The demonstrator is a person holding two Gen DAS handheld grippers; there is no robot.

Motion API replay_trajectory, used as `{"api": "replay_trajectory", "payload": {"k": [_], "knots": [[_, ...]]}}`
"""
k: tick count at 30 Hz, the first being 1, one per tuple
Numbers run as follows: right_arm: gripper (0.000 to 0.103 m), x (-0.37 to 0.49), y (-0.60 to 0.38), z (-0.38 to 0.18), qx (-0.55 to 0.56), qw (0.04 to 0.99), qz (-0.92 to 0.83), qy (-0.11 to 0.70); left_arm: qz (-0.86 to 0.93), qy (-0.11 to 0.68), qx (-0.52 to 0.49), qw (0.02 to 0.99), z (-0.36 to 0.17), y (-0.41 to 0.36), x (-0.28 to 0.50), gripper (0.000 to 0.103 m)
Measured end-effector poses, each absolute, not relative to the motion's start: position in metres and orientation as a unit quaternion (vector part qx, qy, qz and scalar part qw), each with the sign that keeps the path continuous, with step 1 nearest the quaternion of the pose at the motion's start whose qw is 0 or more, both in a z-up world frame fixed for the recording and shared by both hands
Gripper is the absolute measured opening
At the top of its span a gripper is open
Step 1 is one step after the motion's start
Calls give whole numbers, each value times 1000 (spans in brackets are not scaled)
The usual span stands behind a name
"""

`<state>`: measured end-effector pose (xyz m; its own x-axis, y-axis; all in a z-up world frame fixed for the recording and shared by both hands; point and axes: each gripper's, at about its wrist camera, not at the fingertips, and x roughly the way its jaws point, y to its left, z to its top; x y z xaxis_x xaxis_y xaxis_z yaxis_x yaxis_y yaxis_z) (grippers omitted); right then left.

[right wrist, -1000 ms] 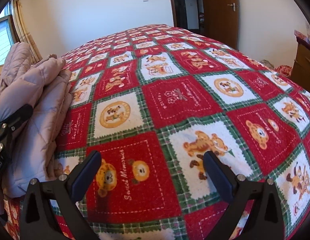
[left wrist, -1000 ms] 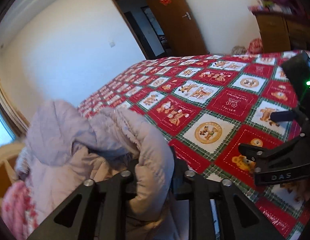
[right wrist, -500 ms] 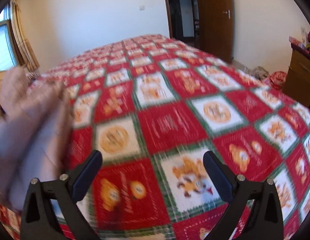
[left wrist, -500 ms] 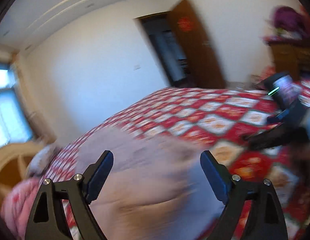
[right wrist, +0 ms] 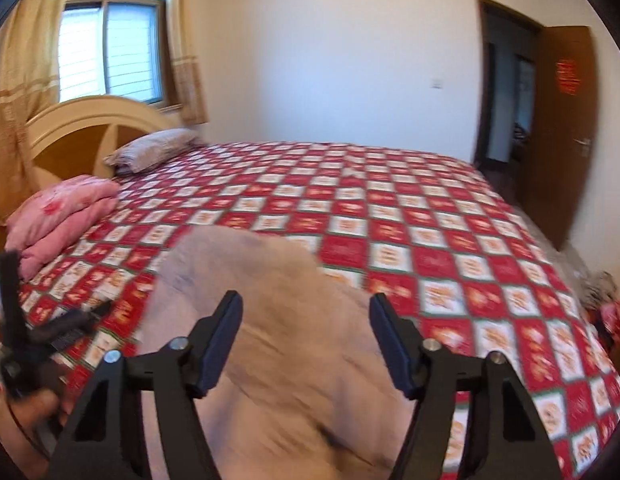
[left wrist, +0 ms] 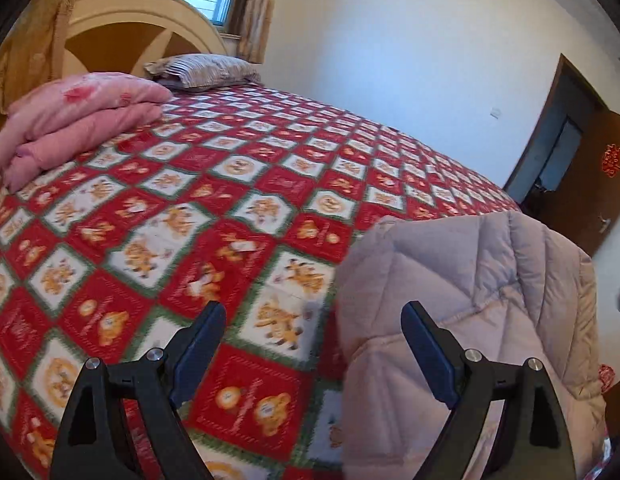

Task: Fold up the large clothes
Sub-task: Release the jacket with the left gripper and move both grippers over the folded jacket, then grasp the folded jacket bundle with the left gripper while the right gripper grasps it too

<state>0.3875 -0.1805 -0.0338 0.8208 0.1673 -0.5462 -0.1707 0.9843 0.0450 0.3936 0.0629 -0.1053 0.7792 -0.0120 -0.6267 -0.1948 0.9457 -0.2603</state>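
1. Left wrist view: the left tool (left wrist: 312, 344) hangs spread wide over the bed (left wrist: 270, 184), nothing between its fingers. It has just been opening, and it is released now. The coat (left wrist: 470, 300), a pale quilted one, sits in a heap at the near edge of the bed, just to the right of the tool. The right-hand finger (left wrist: 426, 356) stands in front of the coat's edge, but whether it touches I can't tell. Up at the head of the bed there's a pink quilt (left wrist: 78, 116), folded, with a pillow (left wrist: 206, 70) behind it, both well apart from the coat.

2. Right wrist view: the right tool (right wrist: 306, 340) is over the coat (right wrist: 270, 340), which is blurred here and fills the gap between the fingers. The jaws have just been closing, yet the pads do not press on cloth, so I call it released, not grasping. The left tool (right wrist: 50, 320) shows at the coat's left side, with part of a hand (right wrist: 34, 408) under it.

3. Step in hand, as I judge it: the coat has been dropped on the bed in a lump and the spreading-out is starting; no fold is made yet.

4. Next move calls for both tools to go down to the coat, pinch an edge each, likely shoulder or hem, and draw it flat across the bed.
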Motion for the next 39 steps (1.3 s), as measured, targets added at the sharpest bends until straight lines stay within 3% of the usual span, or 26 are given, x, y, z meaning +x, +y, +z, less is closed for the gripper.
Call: {"api": "replay_trajectory", "payload": {"k": [4, 8, 14, 20, 24, 39], "knots": [[63, 429, -151, -48, 1, 942, 113, 317, 35, 331, -146, 932, -111, 45, 411, 90], [52, 452, -166, -76, 4, 930, 86, 358, 10, 326, -128, 937, -112, 24, 426, 90], [52, 435, -224, -124, 32, 914, 36, 403, -36, 332, -65, 940, -118, -42, 434, 90], [52, 422, -263, -149, 63, 912, 11, 405, -19, 332, 61, 941, -130, -107, 429, 97], [52, 417, -275, -161, 77, 916, 1, 395, -18, 333, 52, 941, -141, -112, 431, 102], [58, 418, -282, -192, 94, 917, -1, 387, -30, 352, 29, 935, -166, -111, 443, 102]]}}
